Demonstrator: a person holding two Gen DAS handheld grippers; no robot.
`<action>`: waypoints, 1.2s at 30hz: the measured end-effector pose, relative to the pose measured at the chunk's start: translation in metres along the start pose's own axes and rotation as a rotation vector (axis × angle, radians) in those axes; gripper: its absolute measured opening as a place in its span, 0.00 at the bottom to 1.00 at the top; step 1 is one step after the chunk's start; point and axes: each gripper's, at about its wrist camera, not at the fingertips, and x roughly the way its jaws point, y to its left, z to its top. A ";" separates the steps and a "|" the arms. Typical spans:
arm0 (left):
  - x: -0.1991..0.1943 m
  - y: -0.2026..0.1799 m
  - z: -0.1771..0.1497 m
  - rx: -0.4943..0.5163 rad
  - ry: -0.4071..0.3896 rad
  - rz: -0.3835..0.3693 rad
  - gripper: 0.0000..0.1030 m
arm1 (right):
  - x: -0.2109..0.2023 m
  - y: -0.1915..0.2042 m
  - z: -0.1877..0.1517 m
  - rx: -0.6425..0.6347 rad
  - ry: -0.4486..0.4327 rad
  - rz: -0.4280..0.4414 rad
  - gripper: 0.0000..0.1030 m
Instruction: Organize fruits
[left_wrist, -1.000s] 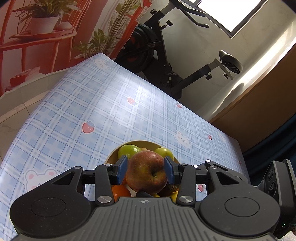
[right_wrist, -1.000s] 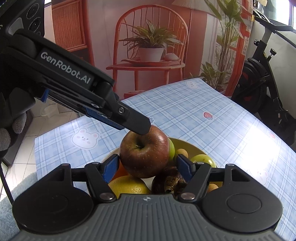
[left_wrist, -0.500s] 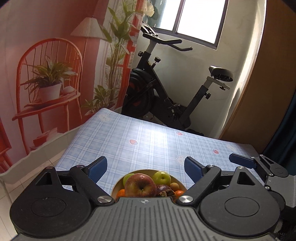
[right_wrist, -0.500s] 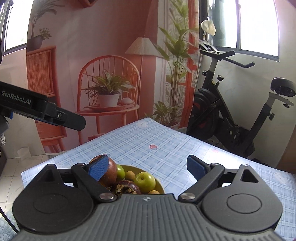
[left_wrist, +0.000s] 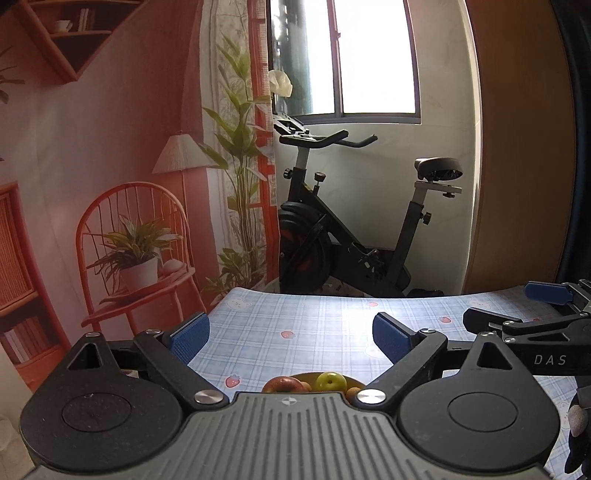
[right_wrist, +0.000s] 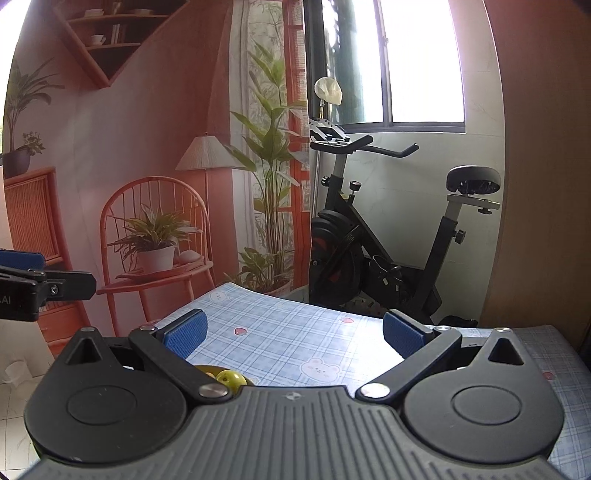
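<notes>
The left gripper hangs above the table with its blue pads spread wide and nothing between them; the right gripper is likewise spread wide and holds nothing. The bowl of fruit sits low in the left wrist view, just past the gripper body, holding a red apple on its left side, a green apple beside it and small brownish fruit at the right rim. In the right wrist view only a sliver of the yellow bowl and one green apple show, at the lower left, partly hidden by the left finger arm. The checked blue cloth runs bare from the bowl to the far edge of the table. Beyond that edge stand an exercise bike under the window, and a wall mural with a painted chair to the left. The right gripper's fingers reach in from the right border of the left wrist view, above the table's right side
</notes>
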 end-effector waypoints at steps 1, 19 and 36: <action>-0.002 0.000 0.001 -0.005 0.001 -0.007 0.94 | -0.003 -0.002 0.001 0.006 0.005 -0.007 1.00; -0.008 -0.001 -0.003 -0.054 0.037 -0.060 0.94 | -0.028 -0.011 0.006 0.031 0.065 -0.065 1.00; -0.011 -0.002 -0.005 -0.048 0.033 -0.062 0.94 | -0.023 -0.013 0.009 0.044 0.074 -0.073 1.00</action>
